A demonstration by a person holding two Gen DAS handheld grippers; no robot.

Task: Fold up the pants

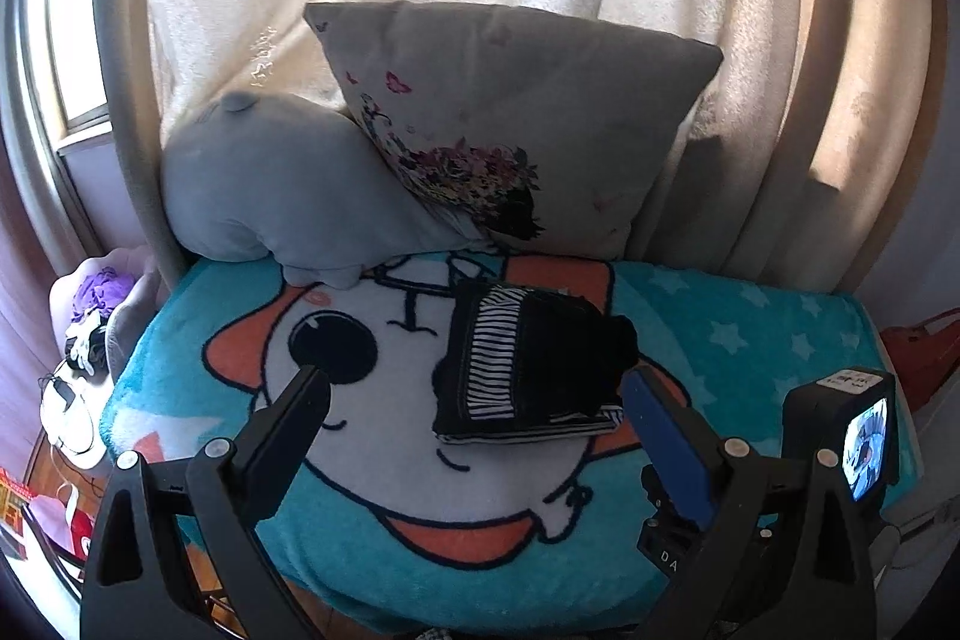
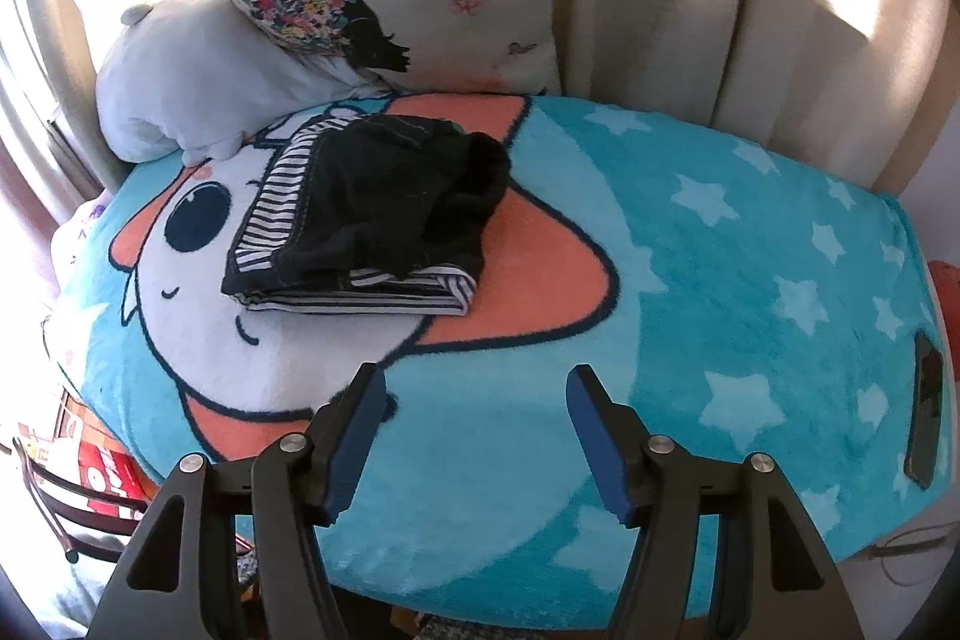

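Observation:
The pants (image 1: 528, 370) are dark with black-and-white striped lining and lie folded in a compact bundle on the teal cartoon blanket (image 1: 420, 550). They also show in the right wrist view (image 2: 372, 214), up and left of centre on the blanket (image 2: 720, 250). My left gripper (image 1: 477, 379) is open and empty, its fingers either side of the bundle's near edge, just short of it. My right gripper (image 2: 477, 388) is open and empty, hovering above the blanket well in front of the pants. The right gripper's body (image 1: 840, 448) shows at the right of the left wrist view.
A grey plush toy (image 1: 270, 184) and a floral cushion (image 1: 516, 124) lean against the cream-draped backrest behind the pants. A dark phone (image 2: 927, 418) lies at the blanket's right edge. Clutter sits on the floor at the left (image 1: 78, 340).

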